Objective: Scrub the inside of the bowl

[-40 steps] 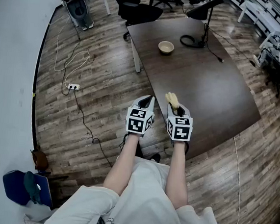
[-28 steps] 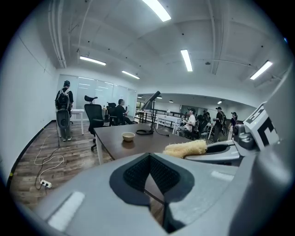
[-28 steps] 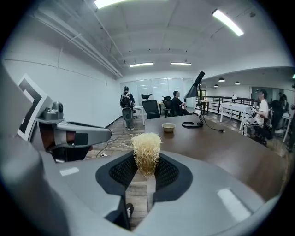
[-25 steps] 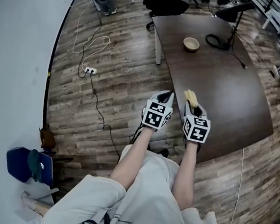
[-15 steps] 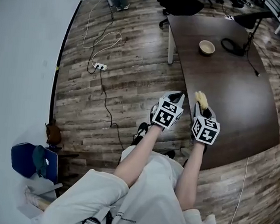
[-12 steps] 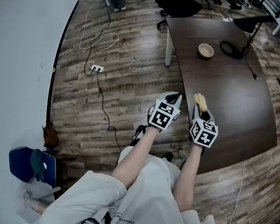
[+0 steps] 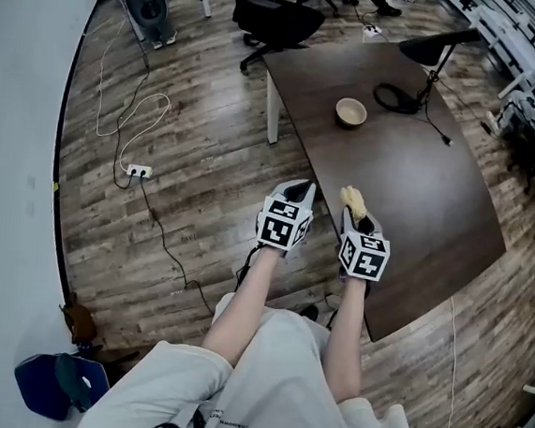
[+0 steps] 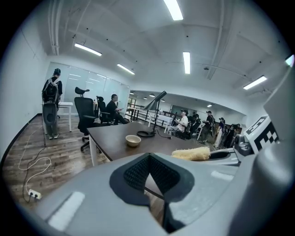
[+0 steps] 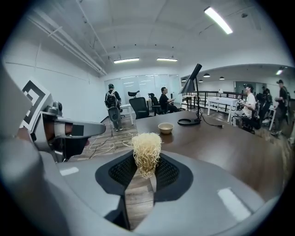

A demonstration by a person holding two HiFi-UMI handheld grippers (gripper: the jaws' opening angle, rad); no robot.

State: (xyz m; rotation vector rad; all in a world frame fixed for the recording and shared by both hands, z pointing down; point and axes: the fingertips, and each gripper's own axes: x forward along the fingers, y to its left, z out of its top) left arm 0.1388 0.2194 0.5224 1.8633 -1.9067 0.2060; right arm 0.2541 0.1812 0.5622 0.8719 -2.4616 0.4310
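the bowl (image 7: pixel 351 112) sits alone toward the far side of the tabletop (image 7: pixel 411 185), well apart from both claws, which hang over the near corner, so nothing of the scrub has begun. the right claw (image 7: pixel 355 219) is clenched on a pale fibrous scrubber (image 7: pixel 352 200), pinched at its lower end with most of the tuft standing free beyond the tips. pressed hard against the bowl wall, that loose tuft will likely just fold over, or the scrubber could work out of the grip. the left claw (image 7: pixel 305 188) is clenched on nothing, tips together. if it is not opened and set on the rim first, the bowl looks light enough to skate or tip under a one-sided push, perhaps toward the coiled cable (image 7: pixel 392 98) just beside it. the long reach across the tabletop also makes for a shallow angle, so the scrubber may catch the rim rather than go down inside.
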